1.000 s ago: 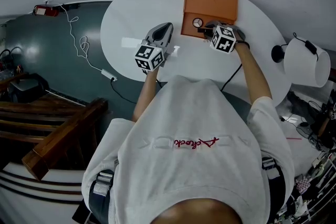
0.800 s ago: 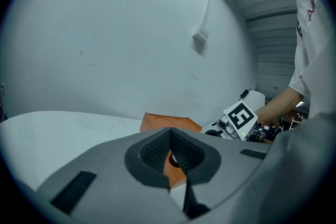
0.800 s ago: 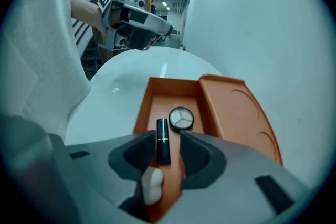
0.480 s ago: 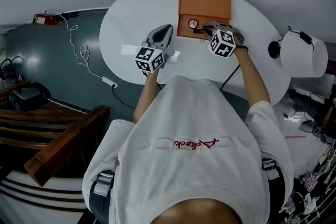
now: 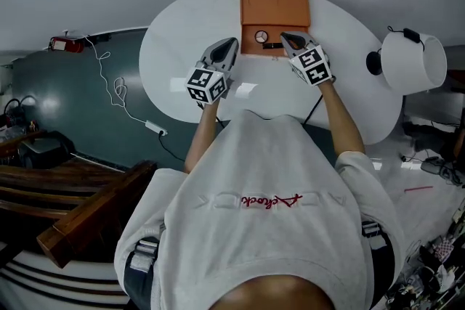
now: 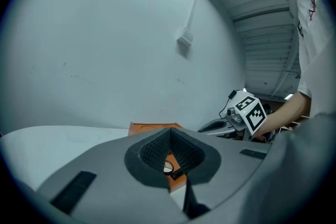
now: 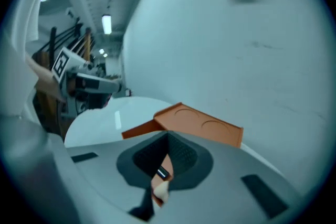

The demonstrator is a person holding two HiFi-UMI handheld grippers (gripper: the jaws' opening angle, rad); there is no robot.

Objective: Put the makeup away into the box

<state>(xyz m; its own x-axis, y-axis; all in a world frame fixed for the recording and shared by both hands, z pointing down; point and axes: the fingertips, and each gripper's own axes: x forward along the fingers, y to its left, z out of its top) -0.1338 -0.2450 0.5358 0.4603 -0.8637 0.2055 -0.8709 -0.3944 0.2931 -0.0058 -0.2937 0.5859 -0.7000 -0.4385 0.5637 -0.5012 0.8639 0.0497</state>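
Observation:
An orange box (image 5: 253,49) stands open at the far side of the white table (image 5: 174,33), its lid (image 5: 275,7) raised behind it. Inside lie a round compact (image 5: 261,36) and a dark tube (image 5: 273,46). My right gripper (image 5: 285,35) hangs just above the box's right part, its jaws come together with nothing between them. The right gripper view looks over the box lid (image 7: 202,126) and down at the dark tube (image 7: 164,173). My left gripper (image 5: 228,46) hovers left of the box, shut and empty. In the left gripper view the compact (image 6: 167,167) shows past the jaws.
A white lamp shade (image 5: 410,62) stands at the table's right edge. A pale strip (image 5: 243,89) lies on the table between the grippers. A white cable (image 5: 116,72) trails over the dark floor on the left, with wooden steps (image 5: 73,200) nearer me.
The right gripper lifted up out of the box, rolled over and closed its jaws; the dark tube stays lying in the box. The left gripper drifted slightly towards the box.

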